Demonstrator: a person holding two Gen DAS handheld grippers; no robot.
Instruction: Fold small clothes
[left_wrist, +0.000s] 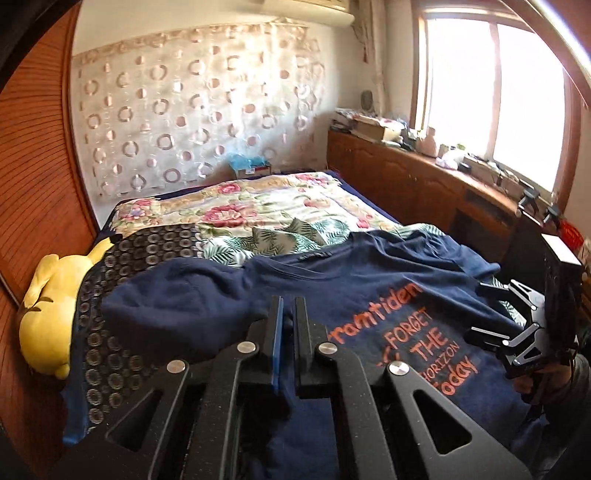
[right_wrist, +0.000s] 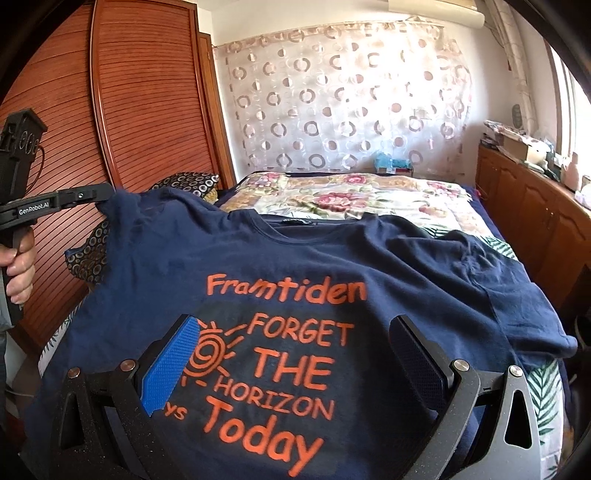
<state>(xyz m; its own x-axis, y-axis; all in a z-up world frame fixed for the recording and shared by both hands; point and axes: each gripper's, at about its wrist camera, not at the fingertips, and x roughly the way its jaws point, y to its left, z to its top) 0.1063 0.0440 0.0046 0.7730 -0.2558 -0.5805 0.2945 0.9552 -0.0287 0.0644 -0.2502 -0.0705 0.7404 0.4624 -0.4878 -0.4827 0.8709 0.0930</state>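
Navy T-shirt (right_wrist: 295, 266) covers floral bedspread (right_wrist: 354, 199); yellow plush (left_wrist: 48, 314) alongside.

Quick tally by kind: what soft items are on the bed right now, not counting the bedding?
Navy T-shirt: 1
Yellow plush toy: 1
Circle-patterned dark cushion: 1
Total: 3

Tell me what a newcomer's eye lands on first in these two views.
First, the navy T-shirt spread across the near end of the bed, its orange print reading "Framtiden FORGET THE HORIZON Today". Next, the left gripper at the far left, jaws shut on the T-shirt's sleeve and lifting it, while the right gripper hovers wide open over the print. Last, the yellow plush toy at the bed's left edge, against the wooden slatted wardrobe.
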